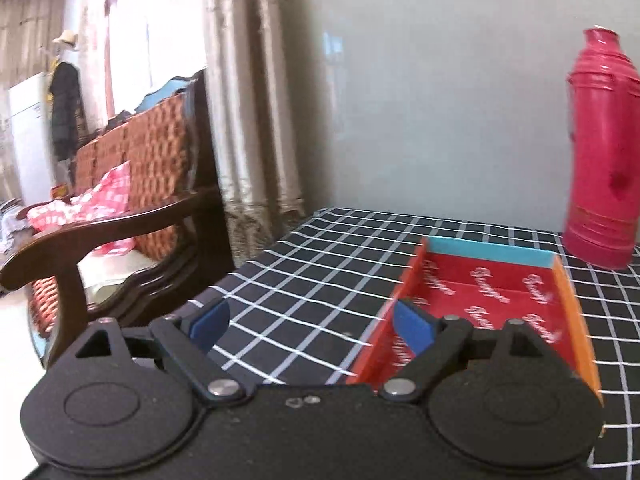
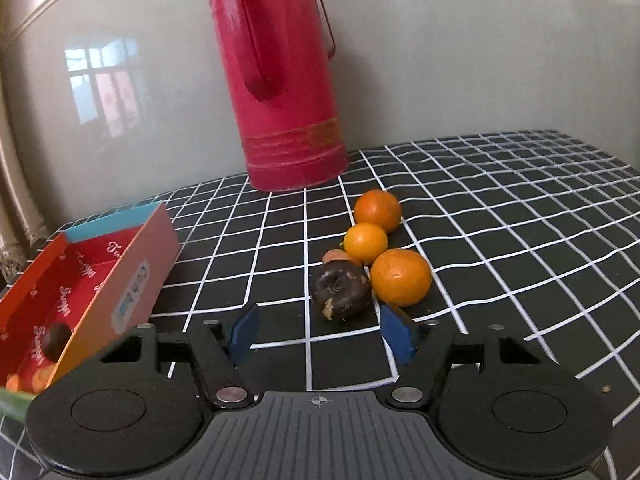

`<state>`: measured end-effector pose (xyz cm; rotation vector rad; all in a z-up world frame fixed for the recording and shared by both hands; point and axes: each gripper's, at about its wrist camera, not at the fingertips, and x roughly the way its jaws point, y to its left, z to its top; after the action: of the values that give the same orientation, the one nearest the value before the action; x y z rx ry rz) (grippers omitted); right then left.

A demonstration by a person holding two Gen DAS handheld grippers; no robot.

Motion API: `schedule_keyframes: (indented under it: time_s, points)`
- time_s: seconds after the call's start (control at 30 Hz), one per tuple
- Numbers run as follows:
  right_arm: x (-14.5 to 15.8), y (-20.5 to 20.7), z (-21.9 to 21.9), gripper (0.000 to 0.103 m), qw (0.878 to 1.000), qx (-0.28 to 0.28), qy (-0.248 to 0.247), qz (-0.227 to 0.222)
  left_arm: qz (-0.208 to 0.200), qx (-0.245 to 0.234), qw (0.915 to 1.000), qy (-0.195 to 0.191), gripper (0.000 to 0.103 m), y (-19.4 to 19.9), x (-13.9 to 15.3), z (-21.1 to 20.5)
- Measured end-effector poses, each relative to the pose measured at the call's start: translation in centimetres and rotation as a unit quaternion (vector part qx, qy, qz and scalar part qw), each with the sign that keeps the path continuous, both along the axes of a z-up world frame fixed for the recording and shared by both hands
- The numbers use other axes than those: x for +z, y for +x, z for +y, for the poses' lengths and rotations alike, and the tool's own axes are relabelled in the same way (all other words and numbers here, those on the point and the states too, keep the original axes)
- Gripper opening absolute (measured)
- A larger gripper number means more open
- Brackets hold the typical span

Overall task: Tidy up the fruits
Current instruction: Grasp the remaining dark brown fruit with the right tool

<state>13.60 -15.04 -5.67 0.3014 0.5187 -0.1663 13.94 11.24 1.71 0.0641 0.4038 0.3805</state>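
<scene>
Left gripper [image 1: 310, 326] jaws wide, empty, over red box [image 1: 500, 280], only right view shows oranges [image 2: 401, 277], dark fruit [image 2: 341, 291] ahead of right gripper [image 2: 320, 334], jaws part-open, empty, checked bench [image 2: 500, 200], thermos [image 2: 286, 92]

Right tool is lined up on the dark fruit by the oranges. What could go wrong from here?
1. The dark fruit touches the nearest orange; the right tool, open, could knock the oranges rolling.
2. The box sits close on the left; a swing over could hit its wall.
</scene>
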Motion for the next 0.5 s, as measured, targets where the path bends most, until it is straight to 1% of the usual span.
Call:
schedule_keyframes:
  time_s: [0.1,0.23,0.3,0.37,0.5]
  points:
    - [-0.2,1.2,0.1,0.068,1.0,-0.007,-0.005,0.009,0.001,0.02,0.9998,-0.006,0.083,0.0,0.2,1.7]
    - [-0.6,2.3,-0.1,0.067,1.0,-0.016,0.004,0.016,0.006,0.042,0.9989,-0.018,0.084,-0.1,0.3,3.8]
    - [-0.6,2.6,-0.1,0.061,1.0,-0.018,0.0,0.014,0.01,0.051,0.9983,-0.025,0.085,0.0,0.3,4.5]
    - [-0.6,3.0,-0.1,0.047,1.0,-0.021,-0.003,0.014,0.013,0.059,0.9977,-0.03,0.085,0.0,0.3,5.2]
    - [-0.7,3.6,-0.2,0.043,1.0,-0.02,-0.004,0.017,0.015,0.071,0.9967,-0.036,0.085,-0.3,0.3,6.1]
